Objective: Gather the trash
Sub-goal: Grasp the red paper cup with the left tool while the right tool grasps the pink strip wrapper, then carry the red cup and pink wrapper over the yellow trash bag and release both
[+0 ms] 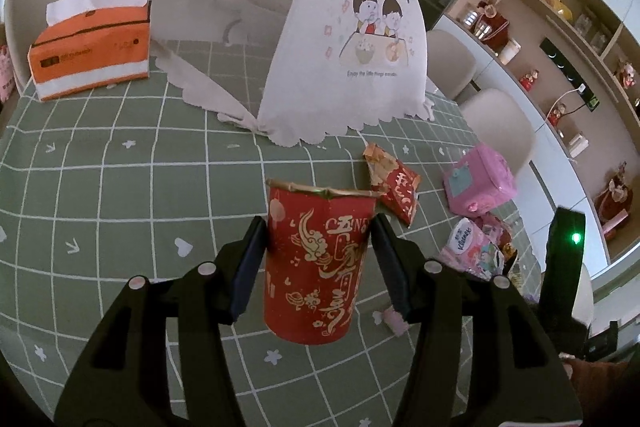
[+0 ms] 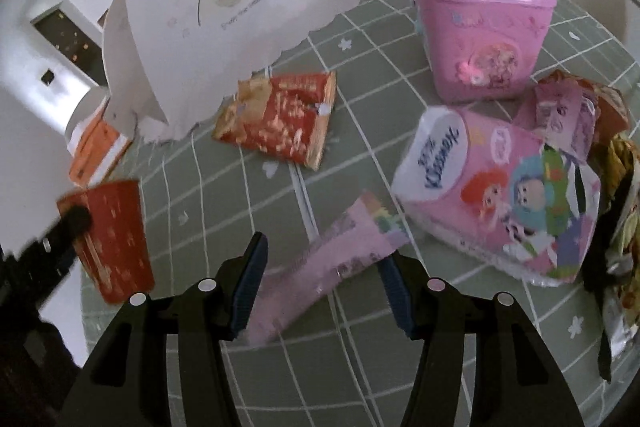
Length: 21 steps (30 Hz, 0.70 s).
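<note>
My left gripper (image 1: 318, 263) is shut on a red paper cup (image 1: 316, 263) with gold writing, pinching its upper wall between both pads; the cup also shows in the right wrist view (image 2: 114, 239). My right gripper (image 2: 322, 277) is open, and a flat pink wrapper (image 2: 324, 267) lies on the table between its fingers. A torn red snack packet (image 1: 394, 187) lies just beyond the cup and shows in the right wrist view (image 2: 280, 117). A pink Kleenex pack (image 2: 496, 195) lies right of the wrapper.
A white folding food cover (image 1: 304, 39) stands at the table's middle. An orange tissue box (image 1: 90, 47) is at the far left. A pink lidded bin (image 2: 480, 27) stands at the far right, with crumpled wrappers (image 2: 576, 111) beside it. Chairs and shelves lie beyond the green checked tablecloth (image 1: 120, 187).
</note>
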{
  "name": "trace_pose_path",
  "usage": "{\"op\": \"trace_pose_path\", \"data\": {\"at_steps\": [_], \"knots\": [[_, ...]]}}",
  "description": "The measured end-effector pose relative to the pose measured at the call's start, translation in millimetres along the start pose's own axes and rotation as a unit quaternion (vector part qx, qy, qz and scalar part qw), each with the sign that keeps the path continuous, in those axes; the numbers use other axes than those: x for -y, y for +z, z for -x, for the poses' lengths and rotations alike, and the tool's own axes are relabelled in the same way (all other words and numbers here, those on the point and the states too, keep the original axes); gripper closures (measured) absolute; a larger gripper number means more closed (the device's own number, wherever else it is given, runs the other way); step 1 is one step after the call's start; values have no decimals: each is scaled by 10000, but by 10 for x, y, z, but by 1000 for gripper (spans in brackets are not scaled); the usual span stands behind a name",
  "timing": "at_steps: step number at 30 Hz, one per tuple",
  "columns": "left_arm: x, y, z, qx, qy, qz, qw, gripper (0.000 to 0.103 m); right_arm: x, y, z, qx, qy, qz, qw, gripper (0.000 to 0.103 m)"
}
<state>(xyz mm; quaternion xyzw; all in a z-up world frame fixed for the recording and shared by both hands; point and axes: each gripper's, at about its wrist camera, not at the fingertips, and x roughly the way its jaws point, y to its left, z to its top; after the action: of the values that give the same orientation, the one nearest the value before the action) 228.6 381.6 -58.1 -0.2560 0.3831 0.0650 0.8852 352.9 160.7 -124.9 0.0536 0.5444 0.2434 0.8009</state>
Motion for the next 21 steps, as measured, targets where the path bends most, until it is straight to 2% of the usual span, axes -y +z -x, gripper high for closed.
{"op": "trace_pose_path", "data": {"at_steps": [3,5,6,7,13,16,21], "knots": [[-18,-31,-1,-12,-48,39,10000,51,-57,15,-11,46,-264,354,9990,51],[-23,-53,15,-6,-61,48,10000,51,-79,-20,-34,-49,-322,588,9977,73],[-22,-61,24,-1,-78,53,10000,51,-78,-40,-34,-119,-203,662,9975,74],[-19,-65,28,-2,-89,54,9999,51,-51,-80,30,-78,-84,674,9977,81],[154,-89,105,14,-273,-109,9996,51,206,-204,553,440,-253,535,9973,85],[386,-101,184,46,-435,-381,9983,51,400,-272,932,793,-311,299,9959,85],[848,-129,343,175,-721,-911,9931,51,602,-453,1459,1282,-558,271,9898,85]]}}
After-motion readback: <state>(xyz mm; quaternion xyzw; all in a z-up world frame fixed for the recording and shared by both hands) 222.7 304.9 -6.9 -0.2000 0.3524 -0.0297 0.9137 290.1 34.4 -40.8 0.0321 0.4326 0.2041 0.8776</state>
